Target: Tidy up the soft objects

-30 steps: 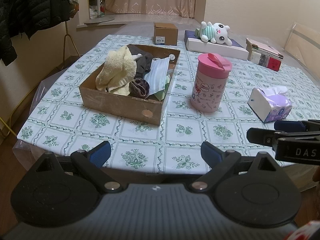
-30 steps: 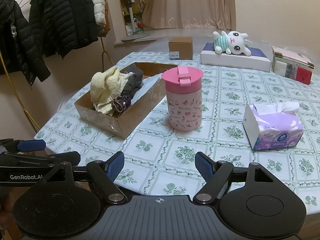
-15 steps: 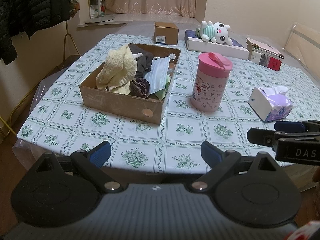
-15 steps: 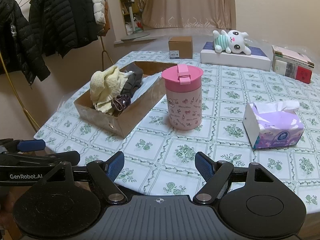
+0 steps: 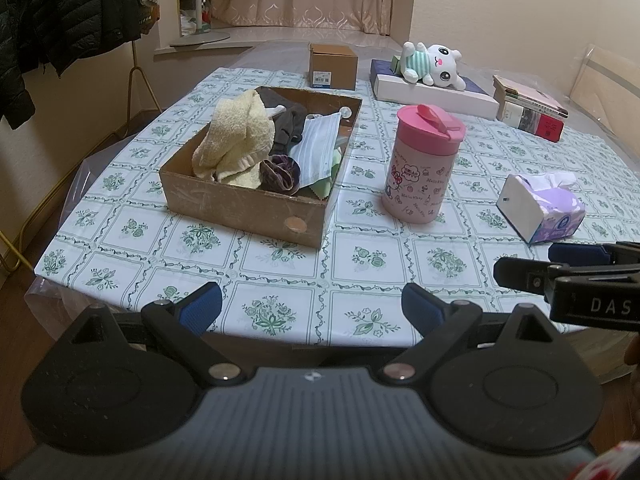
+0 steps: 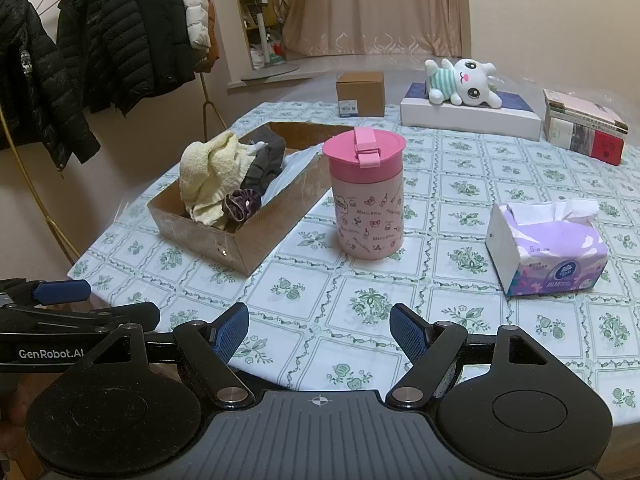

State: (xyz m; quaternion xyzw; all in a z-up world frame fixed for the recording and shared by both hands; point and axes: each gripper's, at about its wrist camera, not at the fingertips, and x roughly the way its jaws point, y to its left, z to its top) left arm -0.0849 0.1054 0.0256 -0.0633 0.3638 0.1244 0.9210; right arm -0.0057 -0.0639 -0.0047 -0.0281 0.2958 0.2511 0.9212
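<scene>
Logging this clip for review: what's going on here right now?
A person holds two tongs over the near edge of the table, both open and empty: left tongs, right tongs. Nothing is being handled. The cardboard box already holds a yellow towel, dark cloth, a face mask and a purple scrunchie. A pink cup, tissue pack and plush toy sit outside it.
</scene>
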